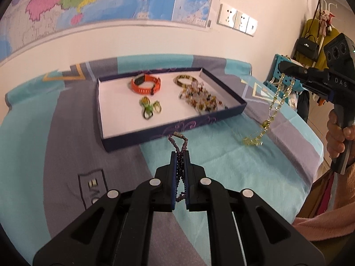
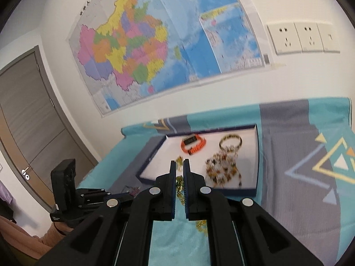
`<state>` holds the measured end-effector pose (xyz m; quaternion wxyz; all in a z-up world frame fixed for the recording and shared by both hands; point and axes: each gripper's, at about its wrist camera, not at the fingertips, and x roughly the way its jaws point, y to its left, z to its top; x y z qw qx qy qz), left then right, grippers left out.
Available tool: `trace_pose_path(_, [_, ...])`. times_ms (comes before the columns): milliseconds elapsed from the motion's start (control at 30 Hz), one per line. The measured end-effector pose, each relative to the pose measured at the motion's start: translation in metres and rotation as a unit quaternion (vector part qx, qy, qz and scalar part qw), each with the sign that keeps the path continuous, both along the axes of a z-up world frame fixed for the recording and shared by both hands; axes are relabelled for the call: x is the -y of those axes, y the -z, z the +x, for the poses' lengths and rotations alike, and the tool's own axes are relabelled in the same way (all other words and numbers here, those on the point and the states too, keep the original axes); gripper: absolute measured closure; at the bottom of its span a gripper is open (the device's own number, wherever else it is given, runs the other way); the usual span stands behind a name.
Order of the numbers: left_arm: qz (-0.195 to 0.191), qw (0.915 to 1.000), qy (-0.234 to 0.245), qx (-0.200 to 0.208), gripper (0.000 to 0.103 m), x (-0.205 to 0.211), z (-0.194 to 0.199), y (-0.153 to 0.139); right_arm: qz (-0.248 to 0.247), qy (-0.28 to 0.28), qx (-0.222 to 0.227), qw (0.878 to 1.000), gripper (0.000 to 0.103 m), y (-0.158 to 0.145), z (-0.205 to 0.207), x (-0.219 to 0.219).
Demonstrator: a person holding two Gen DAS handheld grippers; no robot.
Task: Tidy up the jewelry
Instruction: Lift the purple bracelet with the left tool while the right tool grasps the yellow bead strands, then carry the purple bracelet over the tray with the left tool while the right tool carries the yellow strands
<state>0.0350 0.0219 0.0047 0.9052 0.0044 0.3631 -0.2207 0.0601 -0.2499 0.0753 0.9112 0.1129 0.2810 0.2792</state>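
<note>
My left gripper (image 1: pixel 180 154) is shut on a purple bead strand (image 1: pixel 177 140) whose clasp loops out past the fingertips, just in front of the shallow dark-blue tray (image 1: pixel 155 133). My right gripper (image 2: pixel 180 163) is shut on a yellow-green chain (image 2: pixel 180 186); in the left wrist view that gripper (image 1: pixel 286 69) is raised at the right and the chain (image 1: pixel 273 108) hangs down to the cloth beside the tray. Inside the tray (image 2: pixel 256 155) lie an orange watch (image 1: pixel 146 84), a dark patterned bangle (image 1: pixel 185 80), a heap of mixed beads (image 1: pixel 202 98) and small green rings (image 1: pixel 148 107).
A teal and grey patterned cloth (image 1: pixel 221 155) covers the table. A map (image 2: pixel 155 44) and wall sockets (image 2: pixel 304 37) are on the wall behind. Bags hang at the far right (image 1: pixel 310 42), and a door (image 2: pixel 26 110) stands at the left. A hand (image 1: pixel 337 135) holds the right gripper's handle.
</note>
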Motion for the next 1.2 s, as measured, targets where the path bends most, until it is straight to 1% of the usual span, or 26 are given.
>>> trace_pose_path(433, [0.005, 0.9995, -0.001, 0.030, 0.097, 0.004, 0.019, -0.024, 0.009, -0.018, 0.039, 0.999, 0.098, -0.036, 0.011, -0.008])
trace_pose_path(767, [0.010, 0.9989, -0.010, 0.045, 0.097, 0.002, 0.033, -0.035, 0.002, -0.023, 0.064, 0.998, 0.098, -0.061, 0.025, -0.015])
trace_pose_path(1200, [0.015, 0.9981, -0.018, 0.057, 0.097, 0.001, 0.057, -0.044, -0.004, -0.011, 0.068, 0.998, 0.098, -0.075, 0.056, -0.022])
